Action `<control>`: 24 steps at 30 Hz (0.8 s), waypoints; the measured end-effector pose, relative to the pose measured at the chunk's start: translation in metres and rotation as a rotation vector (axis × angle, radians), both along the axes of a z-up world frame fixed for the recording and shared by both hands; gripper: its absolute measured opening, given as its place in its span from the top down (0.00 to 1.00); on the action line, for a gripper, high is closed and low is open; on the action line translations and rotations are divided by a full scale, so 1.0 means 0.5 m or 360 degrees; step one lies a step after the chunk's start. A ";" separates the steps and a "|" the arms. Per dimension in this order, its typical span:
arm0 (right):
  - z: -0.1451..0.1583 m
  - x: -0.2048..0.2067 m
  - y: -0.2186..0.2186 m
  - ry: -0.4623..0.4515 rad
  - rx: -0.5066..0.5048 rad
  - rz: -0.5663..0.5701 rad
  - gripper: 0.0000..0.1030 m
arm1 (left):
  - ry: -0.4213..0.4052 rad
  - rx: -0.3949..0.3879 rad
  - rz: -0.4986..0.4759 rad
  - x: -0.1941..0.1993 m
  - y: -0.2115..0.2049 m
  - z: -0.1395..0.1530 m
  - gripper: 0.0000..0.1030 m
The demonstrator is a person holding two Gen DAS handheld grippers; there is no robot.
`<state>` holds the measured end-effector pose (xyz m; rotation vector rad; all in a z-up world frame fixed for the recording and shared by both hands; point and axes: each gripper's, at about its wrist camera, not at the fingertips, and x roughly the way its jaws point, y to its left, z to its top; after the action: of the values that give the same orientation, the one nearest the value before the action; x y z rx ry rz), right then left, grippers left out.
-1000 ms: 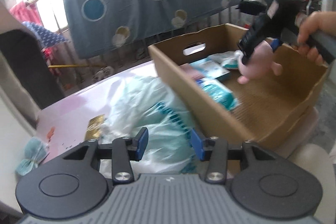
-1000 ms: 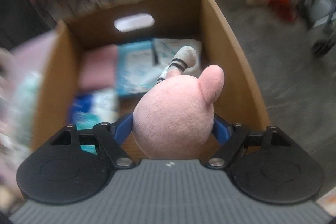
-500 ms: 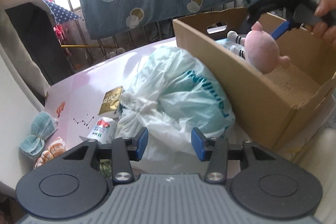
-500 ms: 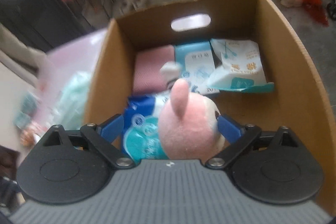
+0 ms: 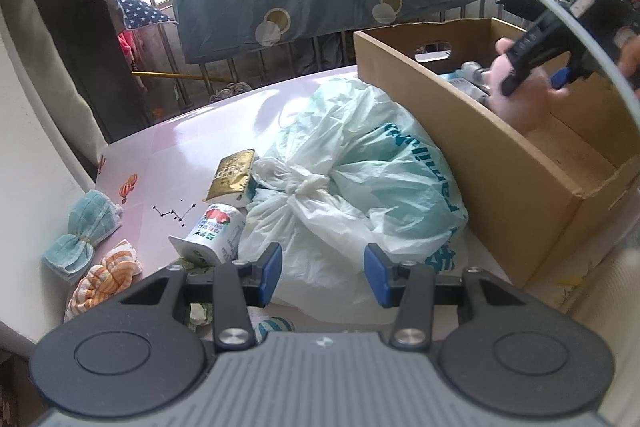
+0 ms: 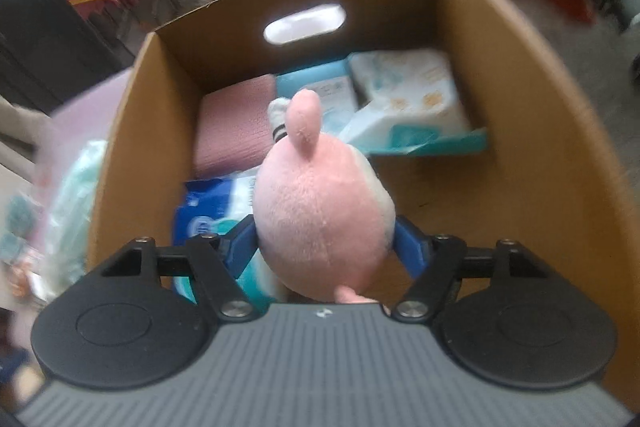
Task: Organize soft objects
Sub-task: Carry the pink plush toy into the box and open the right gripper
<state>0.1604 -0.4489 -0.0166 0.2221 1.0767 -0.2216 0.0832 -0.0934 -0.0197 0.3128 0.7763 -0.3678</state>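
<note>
The left tongs (image 5: 323, 273) are held open and empty above the bench (image 5: 192, 155); a knotted plastic bag (image 5: 360, 183) lies just ahead, against the cardboard box (image 5: 472, 155) wall. The right tongs (image 6: 324, 247) have just been closing around the pink plush toy (image 6: 320, 211) inside the box; pad contact cannot be told. Bare box floor is seen to their right, packets beyond.

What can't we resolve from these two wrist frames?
- Right wrist view: pink plush toy covers the pad contact of the right gripper, so a grip is unconfirmed.
- Left wrist view: near wall of the cardboard box hides most of its contents.
- Left wrist view: left gripper body hides the items beneath it.
- Right wrist view: motion blur smears the tabletop left of the box.
</note>
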 end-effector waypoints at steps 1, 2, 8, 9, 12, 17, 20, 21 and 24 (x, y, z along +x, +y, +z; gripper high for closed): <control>0.008 -0.001 0.015 0.0005 -0.0157 0.0046 0.31 | 0.0001 -0.0006 0.0004 0.001 0.002 0.001 0.55; 0.011 -0.001 0.029 0.0016 -0.0280 0.0089 0.31 | 0.0001 -0.0008 0.0007 0.002 0.004 0.001 0.55; -0.040 0.000 0.109 0.0140 -0.0494 0.0334 0.23 | -0.0001 0.0002 0.0017 0.000 0.010 0.001 0.55; -0.037 -0.002 0.111 0.0126 -0.0412 0.0343 0.21 | 0.0000 0.0005 0.0020 -0.001 0.011 0.001 0.55; 0.000 -0.011 0.093 0.0016 -0.0135 0.0281 0.14 | 0.0001 0.0012 0.0033 -0.001 0.019 -0.001 0.55; 0.041 -0.016 0.024 -0.0104 0.0019 0.0076 0.15 | 0.0012 -0.0005 0.0060 0.001 0.029 -0.001 0.55; 0.010 -0.020 0.002 -0.0048 0.0129 -0.0010 0.34 | 0.0003 -0.0005 0.0062 -0.004 0.031 0.001 0.55; -0.004 -0.025 -0.001 -0.0025 0.0168 -0.0034 0.33 | 0.0000 -0.0004 0.0064 -0.004 0.033 0.002 0.54; -0.010 -0.034 -0.010 -0.0055 0.0212 -0.0069 0.29 | -0.0010 0.0009 0.0082 -0.006 0.042 0.003 0.52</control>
<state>0.1432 -0.4538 -0.0213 0.3681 1.0540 -0.1845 0.0803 -0.0721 -0.0181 0.2985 0.7782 -0.3162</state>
